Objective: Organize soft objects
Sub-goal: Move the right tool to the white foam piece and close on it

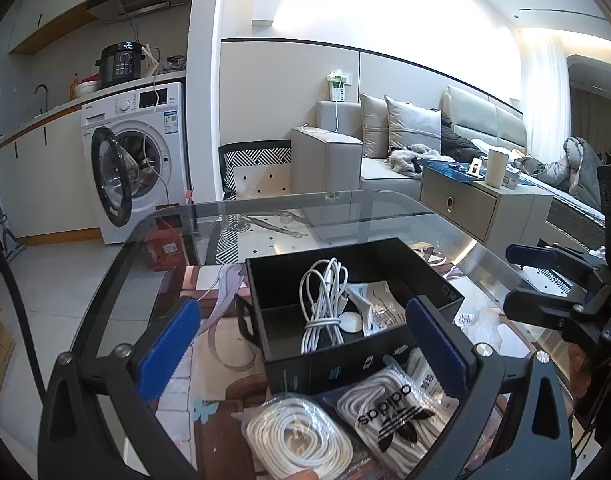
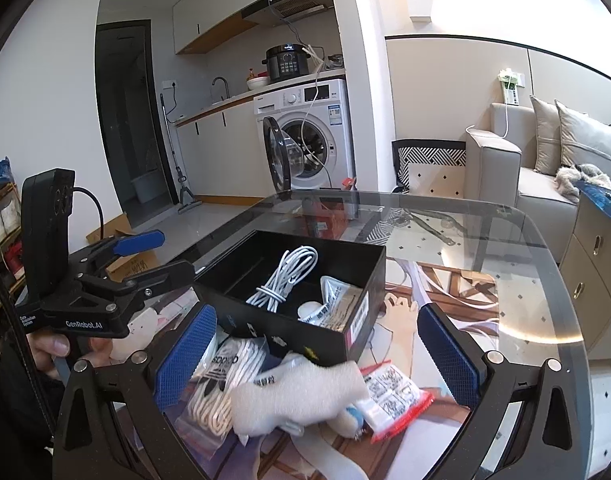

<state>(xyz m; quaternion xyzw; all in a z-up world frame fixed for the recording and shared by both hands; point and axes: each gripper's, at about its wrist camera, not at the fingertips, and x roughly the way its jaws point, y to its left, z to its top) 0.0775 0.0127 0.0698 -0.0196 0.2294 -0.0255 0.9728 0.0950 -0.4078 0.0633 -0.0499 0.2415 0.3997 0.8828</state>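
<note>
An open black box [image 1: 337,368] stands on the glass table [image 1: 265,212]. It holds a coiled white cable [image 1: 323,308], a round white piece [image 1: 351,323] and a printed packet [image 1: 381,304]. In front of it lie a bagged white cord [image 1: 301,436] and an adidas lace bag [image 1: 397,412]. My left gripper [image 1: 301,320] is open, its jaws either side of the box's near wall, pressing nothing. My right gripper [image 2: 317,320] is open above a fluffy white soft piece [image 2: 301,392], a red-edged packet [image 2: 393,396] and the adidas bag [image 2: 221,376], near the box [image 2: 361,320].
Each gripper shows in the other's view: right gripper [image 1: 507,279], left gripper [image 2: 176,252] held by a hand [image 2: 53,348]. Beyond the table stand a washing machine [image 1: 137,160] with its door open, a sofa [image 1: 329,160], a cabinet [image 1: 465,200] and a cardboard box [image 2: 117,232] on the floor.
</note>
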